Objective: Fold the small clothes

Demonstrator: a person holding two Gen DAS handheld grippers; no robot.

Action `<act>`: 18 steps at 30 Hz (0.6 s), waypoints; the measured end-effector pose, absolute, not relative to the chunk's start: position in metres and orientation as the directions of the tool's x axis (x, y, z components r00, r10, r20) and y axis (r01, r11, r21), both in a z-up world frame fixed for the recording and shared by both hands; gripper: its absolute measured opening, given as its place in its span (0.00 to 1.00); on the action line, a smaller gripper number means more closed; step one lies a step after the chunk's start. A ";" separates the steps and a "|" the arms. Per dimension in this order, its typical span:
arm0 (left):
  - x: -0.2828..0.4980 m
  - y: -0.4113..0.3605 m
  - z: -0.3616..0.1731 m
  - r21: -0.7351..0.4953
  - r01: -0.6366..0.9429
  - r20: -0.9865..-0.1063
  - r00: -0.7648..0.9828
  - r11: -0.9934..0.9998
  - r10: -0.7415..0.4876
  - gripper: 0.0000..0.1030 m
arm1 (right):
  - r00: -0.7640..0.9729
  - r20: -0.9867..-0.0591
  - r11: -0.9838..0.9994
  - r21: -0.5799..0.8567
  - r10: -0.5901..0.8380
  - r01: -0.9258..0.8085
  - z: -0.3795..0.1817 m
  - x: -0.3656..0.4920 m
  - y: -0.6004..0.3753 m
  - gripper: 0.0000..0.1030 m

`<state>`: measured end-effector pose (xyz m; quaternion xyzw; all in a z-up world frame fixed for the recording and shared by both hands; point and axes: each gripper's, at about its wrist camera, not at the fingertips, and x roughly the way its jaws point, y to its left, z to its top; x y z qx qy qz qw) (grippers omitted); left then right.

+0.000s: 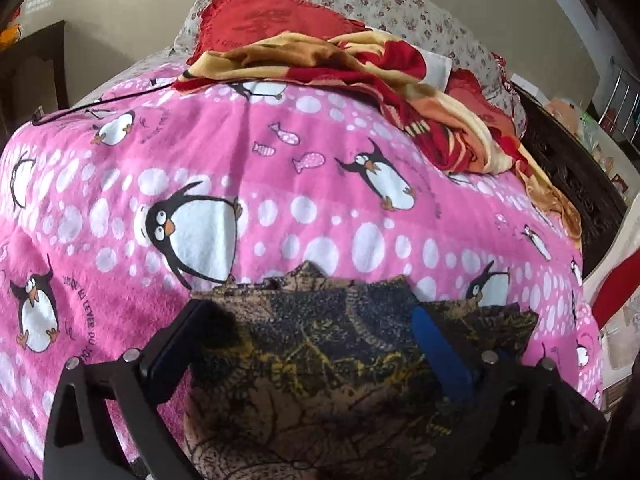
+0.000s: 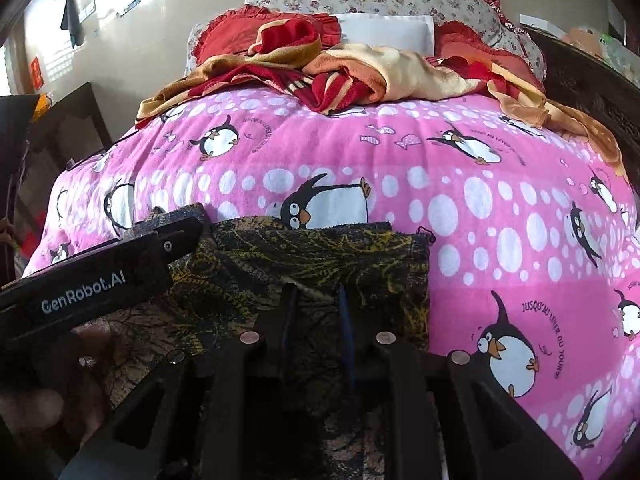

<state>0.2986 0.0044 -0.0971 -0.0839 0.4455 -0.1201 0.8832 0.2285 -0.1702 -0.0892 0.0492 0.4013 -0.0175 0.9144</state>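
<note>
- Dark printed cloth, black ground with yellow and tan leaf-like pattern: the small garment (image 1: 320, 360) lies on the bed, on the pink penguin blanket (image 1: 280, 184), at its near edge.
- Left gripper (image 1: 312, 336): jaws stand wide apart, one on each side of the garment's upper part; no fabric is pinched between them. Seen from the right wrist view, its body crosses over the garment's left side.
- Right gripper (image 2: 316, 300): jaws nearly together over the garment's middle. A raised fold of cloth seems to sit between them, so judged gripping the garment, though the contact itself is partly hidden.
- Far edge of the garment looks straight and doubled; the right side edge is square too.
- Step in hand, as judged: mid-fold, with at least one fold laid.
- Next move calls for the left jaws to close on a free edge, then both to carry the cloth across evenly, keeping layers aligned.
- Red and tan blanket (image 2: 360, 72) heaped near the pillows, well apart.
</note>
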 end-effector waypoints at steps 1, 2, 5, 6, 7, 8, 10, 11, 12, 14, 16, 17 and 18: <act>0.299 0.005 -0.097 -0.263 0.135 -0.765 0.575 0.955 -0.291 1.00 | 0.677 -0.736 0.994 0.079 0.011 0.069 -0.089 0.228 -0.170 0.05; 0.301 0.004 -0.097 -0.269 0.131 -0.764 0.574 0.954 -0.294 1.00 | 0.679 -0.734 0.994 0.081 0.013 0.068 -0.089 0.229 -0.170 0.06; 0.297 0.008 -0.097 -0.290 0.130 -0.751 0.583 0.948 -0.309 1.00 | 0.679 -0.734 0.994 0.085 0.018 0.065 -0.089 0.228 -0.170 0.07; 0.296 0.008 -0.097 -0.289 0.127 -0.748 0.589 0.949 -0.307 1.00 | 0.681 -0.732 0.994 0.092 0.024 0.064 -0.089 0.228 -0.171 0.07; 0.295 0.005 -0.097 -0.268 0.123 -0.751 0.595 0.956 -0.287 1.00 | 0.683 -0.730 0.993 0.100 0.031 0.062 -0.089 0.227 -0.172 0.07; 0.295 0.001 -0.096 -0.239 0.123 -0.759 0.595 0.963 -0.264 1.00 | 0.683 -0.729 0.990 0.125 0.049 0.062 -0.091 0.227 -0.175 0.07; 0.298 -0.001 -0.093 -0.219 0.121 -0.775 0.581 0.968 -0.248 1.00 | 0.680 -0.729 0.986 0.157 0.075 0.060 -0.092 0.229 -0.179 0.07; 0.300 0.000 -0.089 -0.219 0.120 -0.785 0.568 0.968 -0.248 1.00 | 0.680 -0.728 0.984 0.171 0.086 0.058 -0.092 0.229 -0.181 0.07; 0.299 0.004 -0.078 -0.212 0.116 -0.790 0.564 0.970 -0.240 1.00 | 0.679 -0.728 0.982 0.182 0.098 0.053 -0.091 0.228 -0.183 0.07; 0.285 0.016 -0.054 -0.200 0.107 -0.772 0.595 0.974 -0.224 1.00 | 0.671 -0.728 0.978 0.209 0.141 0.021 -0.080 0.223 -0.189 0.07; 0.263 0.027 -0.032 -0.199 0.129 -0.758 0.608 0.971 -0.236 1.00 | 0.686 -0.720 0.985 0.169 0.103 0.030 -0.062 0.209 -0.196 0.07; 0.245 0.032 -0.023 -0.194 0.161 -0.756 0.604 0.968 -0.252 1.00 | 0.704 -0.706 0.991 0.131 0.074 0.026 -0.049 0.197 -0.198 0.07; 0.229 0.036 -0.018 -0.184 0.193 -0.758 0.596 0.964 -0.264 1.00 | 0.720 -0.687 0.993 0.120 0.094 -0.015 -0.035 0.181 -0.199 0.07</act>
